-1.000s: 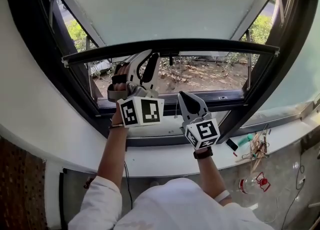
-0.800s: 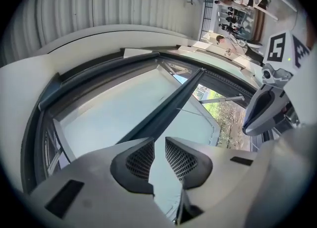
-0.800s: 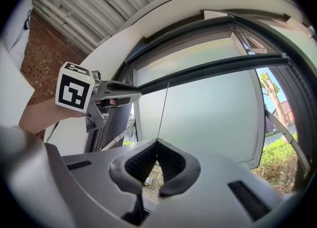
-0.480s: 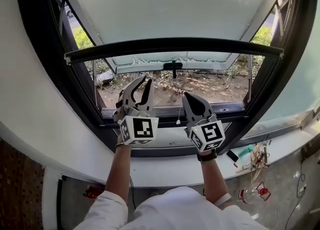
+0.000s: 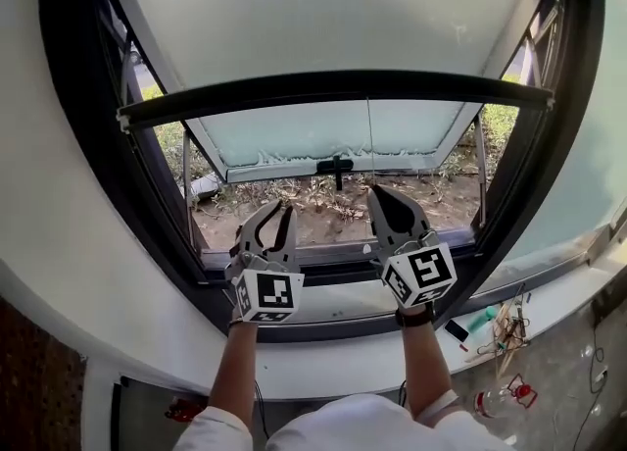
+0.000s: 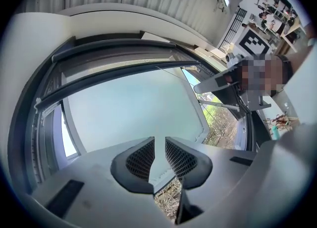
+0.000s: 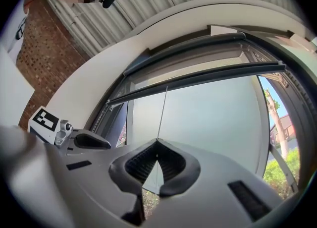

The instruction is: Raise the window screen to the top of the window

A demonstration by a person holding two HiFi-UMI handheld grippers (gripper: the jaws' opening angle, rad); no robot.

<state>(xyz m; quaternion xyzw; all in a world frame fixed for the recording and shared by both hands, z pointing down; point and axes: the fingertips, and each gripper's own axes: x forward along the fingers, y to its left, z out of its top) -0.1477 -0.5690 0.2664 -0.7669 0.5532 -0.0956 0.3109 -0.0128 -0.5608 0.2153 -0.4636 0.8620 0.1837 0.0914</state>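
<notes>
The window screen's black bottom bar runs across the window about a third of the way down the head view, and it also shows as a bar in both gripper views. A thin pull cord hangs from its middle. My right gripper is shut on the cord, well below the bar. My left gripper is beside it on the left, open and holding nothing.
Beyond the bar a frosted glass sash tilts outward, with a black handle at its lower edge. The dark window frame and white sill surround the opening. Small items and a bottle lie at the lower right.
Both grippers have come lower relative to the bar, and the left one has dropped away from it. The opening under the bar looks taller, and the sash handle is now in view.
</notes>
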